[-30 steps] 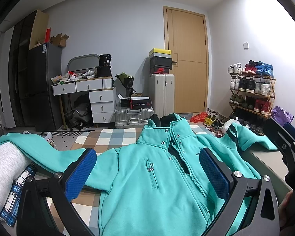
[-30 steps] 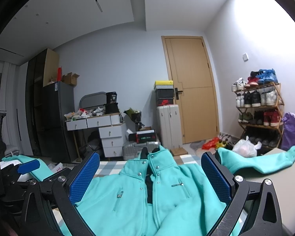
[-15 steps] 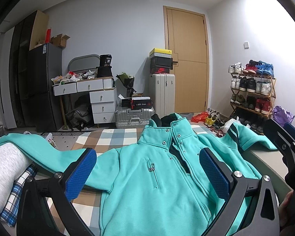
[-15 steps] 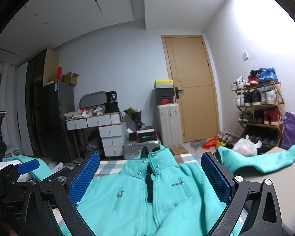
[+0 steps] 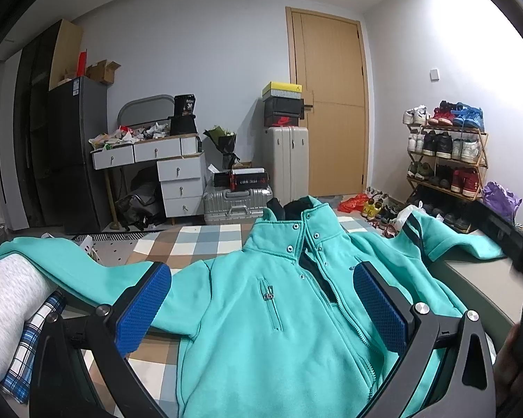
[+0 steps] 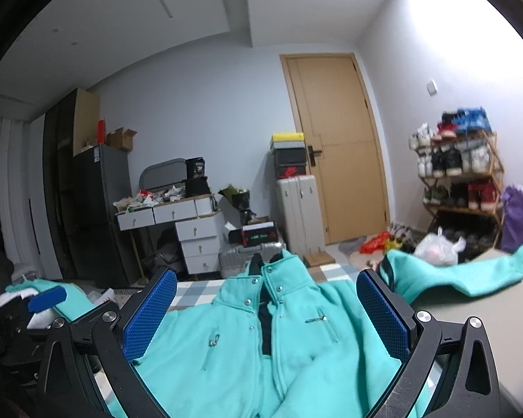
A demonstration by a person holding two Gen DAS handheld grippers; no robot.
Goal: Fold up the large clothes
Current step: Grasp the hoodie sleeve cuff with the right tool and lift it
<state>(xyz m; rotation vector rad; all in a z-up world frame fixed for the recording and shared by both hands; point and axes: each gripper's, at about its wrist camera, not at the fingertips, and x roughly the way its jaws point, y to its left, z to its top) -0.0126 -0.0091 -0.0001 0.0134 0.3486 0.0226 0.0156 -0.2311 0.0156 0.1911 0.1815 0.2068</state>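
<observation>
A turquoise zip-up jacket (image 5: 261,317) lies spread face up on a checked cloth, collar pointing away, both sleeves stretched out to the sides. My left gripper (image 5: 261,308) hovers open over its chest, blue pads wide apart, nothing between them. In the right wrist view the same jacket (image 6: 247,345) fills the lower middle, its right sleeve (image 6: 470,278) running out over a grey surface. My right gripper (image 6: 266,313) is open above the jacket's front and holds nothing. The left gripper's blue fingertip (image 6: 47,298) shows at the far left there.
A grey cushion (image 5: 7,310) and a blue plaid cloth (image 5: 28,348) lie at the left. Behind the work surface stand a dresser (image 5: 171,174), suitcases (image 5: 286,160), a wooden door (image 5: 331,104) and a shoe rack (image 5: 446,153). A hand (image 5: 512,358) shows at the right edge.
The right wrist view has tilted slightly, so the room sits a little lower and the shoe rack is blurred. The left gripper and the jacket have not moved.
</observation>
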